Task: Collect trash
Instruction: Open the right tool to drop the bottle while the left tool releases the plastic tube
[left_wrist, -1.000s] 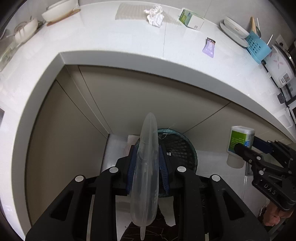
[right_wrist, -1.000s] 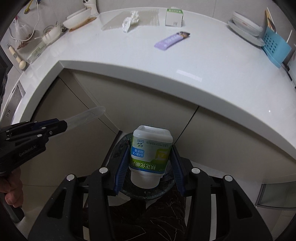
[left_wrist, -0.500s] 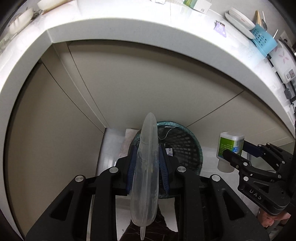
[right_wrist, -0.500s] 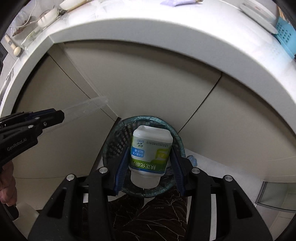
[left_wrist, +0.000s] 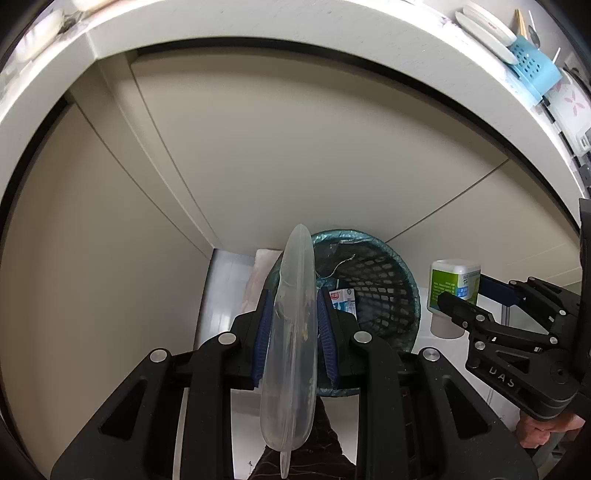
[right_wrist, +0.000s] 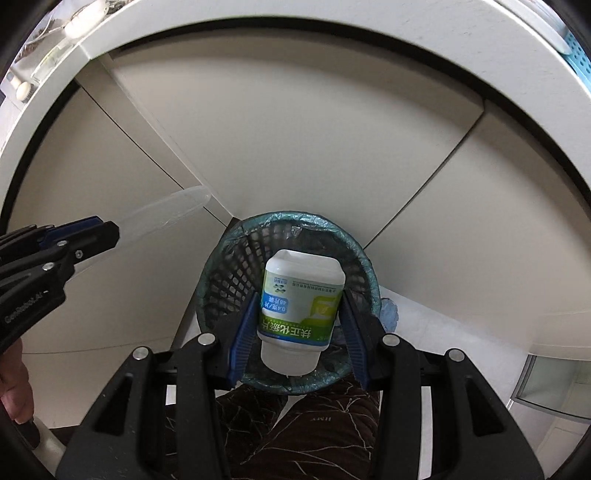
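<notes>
Right gripper jaws clamped on bottle sides, held upside down above bin; looks light, rigid, smooth, so mid-body hold suits. Left gripper jaws pinch clear lid edge-on; thin, flexible, slippery. Bin stands on floor under counter.

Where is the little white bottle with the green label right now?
The white bottle sits upside down in the right gripper, just above the mesh trash bin on the floor below the counter.
</notes>
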